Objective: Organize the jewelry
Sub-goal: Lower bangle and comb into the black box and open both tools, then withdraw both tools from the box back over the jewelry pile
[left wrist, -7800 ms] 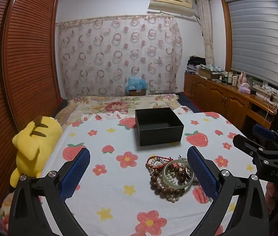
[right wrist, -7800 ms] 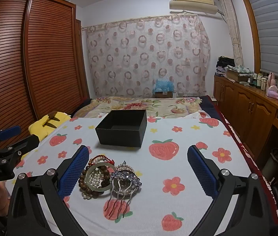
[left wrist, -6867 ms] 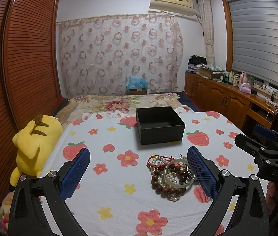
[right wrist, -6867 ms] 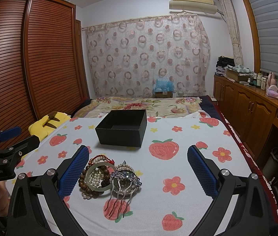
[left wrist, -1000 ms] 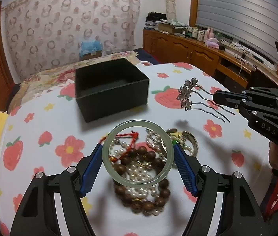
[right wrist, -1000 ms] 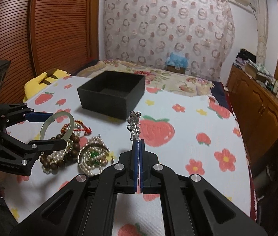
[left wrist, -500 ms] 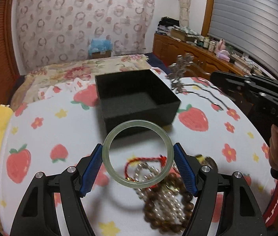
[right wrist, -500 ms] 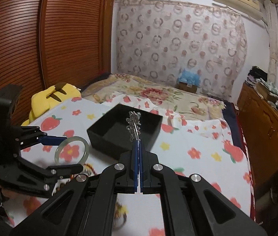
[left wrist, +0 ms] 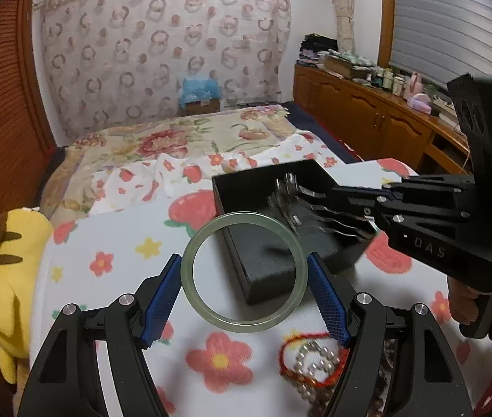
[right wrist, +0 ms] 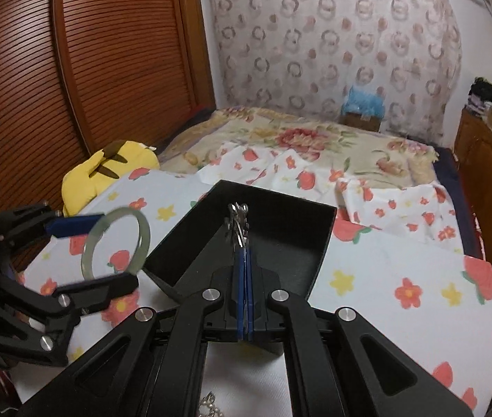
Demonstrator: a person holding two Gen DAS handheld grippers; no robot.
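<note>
Hair comb (right wrist: 237,224) pinched by right gripper (right wrist: 244,253) over box (right wrist: 319,239); bangle (left wrist: 244,271) clamped by left gripper (left wrist: 244,274), w/ slip risk if loosened early.

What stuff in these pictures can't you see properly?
- Hair comb: motion-blurred in the left wrist view, edge-on in the right wrist view, so its decoration is unclear.
- Bead pile: blurred and partly behind the left gripper frame, cut off at the bottom edge.
- Black box: near floor hidden by the right gripper in the right wrist view.
- Yellow plush: cut off at the left edge.
</note>
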